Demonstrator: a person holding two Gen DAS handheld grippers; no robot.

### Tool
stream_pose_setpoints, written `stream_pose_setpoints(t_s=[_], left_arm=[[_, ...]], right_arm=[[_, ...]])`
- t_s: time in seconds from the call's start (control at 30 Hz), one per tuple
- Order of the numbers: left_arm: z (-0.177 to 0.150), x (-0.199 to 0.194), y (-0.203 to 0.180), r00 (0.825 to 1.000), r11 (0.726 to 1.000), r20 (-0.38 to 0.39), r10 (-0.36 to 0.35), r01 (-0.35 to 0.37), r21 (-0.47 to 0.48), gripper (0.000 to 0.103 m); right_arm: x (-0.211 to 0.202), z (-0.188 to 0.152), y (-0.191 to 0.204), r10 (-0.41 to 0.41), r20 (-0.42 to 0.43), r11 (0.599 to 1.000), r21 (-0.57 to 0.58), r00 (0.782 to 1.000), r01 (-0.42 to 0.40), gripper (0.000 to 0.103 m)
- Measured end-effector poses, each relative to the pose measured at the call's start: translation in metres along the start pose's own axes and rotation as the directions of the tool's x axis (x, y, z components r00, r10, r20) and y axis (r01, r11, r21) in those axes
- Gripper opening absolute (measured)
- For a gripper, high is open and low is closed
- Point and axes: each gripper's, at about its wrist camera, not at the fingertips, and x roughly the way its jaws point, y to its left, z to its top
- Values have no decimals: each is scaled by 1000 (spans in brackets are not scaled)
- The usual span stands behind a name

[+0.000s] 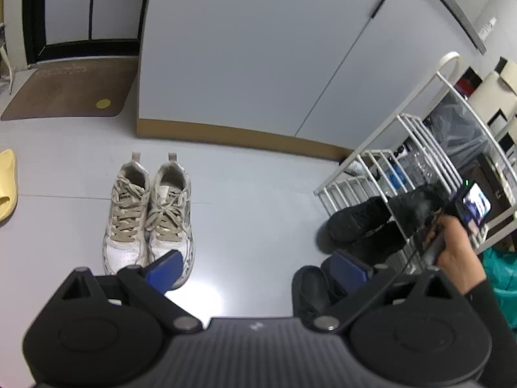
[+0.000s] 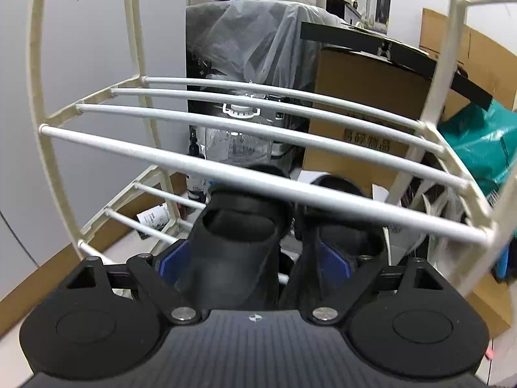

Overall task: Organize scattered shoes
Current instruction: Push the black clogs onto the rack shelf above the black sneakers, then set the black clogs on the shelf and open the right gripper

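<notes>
The left gripper (image 1: 257, 266) is hanging over the pale floor (image 1: 252, 187) with its blue-padded fingers (image 1: 164, 270) spread wide and nothing between them. Just beyond the left-hand finger, a pair of white sneakers with beige laces (image 1: 148, 213) is standing side by side, toes toward the gripper, the nearer toe partly hidden behind that pad. Behind the right-hand finger a black slipper (image 1: 311, 291) is lying on the floor. Farther out to the right, a black sneaker (image 1: 357, 218) is sitting at the low end of the white shoe rack (image 1: 416, 148), with the person's right hand (image 1: 455, 245) beside it. At the far left edge a yellow slide (image 1: 7, 182) is lying apart from the rest.

The right gripper (image 2: 255, 260) is pointing into the shoe rack (image 2: 258, 181), under its middle tier of bars. Its fingers (image 2: 174, 258) are standing wide apart, and a pair of black slip-on shoes (image 2: 239, 252) is sitting between and around them on the lower bars: the left shoe is filling the gap beside the left pad, while the right pad is lying against the inner side of the right shoe (image 2: 345, 242). Neither pad is visibly squeezing a shoe.
</notes>
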Motion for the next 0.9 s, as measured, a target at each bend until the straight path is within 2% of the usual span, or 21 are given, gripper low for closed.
stream_pose_setpoints(t_s=[0.13, 0.27, 0.4, 0.5, 0.63, 0.9], left_arm=[[1, -12, 1, 997, 998, 50, 55, -56, 29, 99], [1, -16, 0, 996, 997, 62, 71, -73, 35, 99], [0, -16, -6, 998, 998, 46, 47, -49, 34, 99], [-2, -18, -11, 999, 999, 42, 14, -16, 44, 99], [-4, -18, -19, 999, 999, 39, -5, 3, 49, 99], [-12, -21, -24, 999, 998, 23, -32, 30, 57, 99]], right_arm=[[-22, -5, 2, 74, 4, 994, -80, 997, -74, 89], [-45, -7, -2, 100, -4, 985, -140, 995, -100, 89], [-77, -5, -13, 158, 17, 969, -196, 987, -151, 89], [-94, -2, -30, 141, 28, 979, -154, 990, -135, 89], [-120, -10, -38, 176, 6, 955, -244, 984, -169, 89], [-179, -13, -78, 248, -4, 954, -171, 969, -245, 89]])
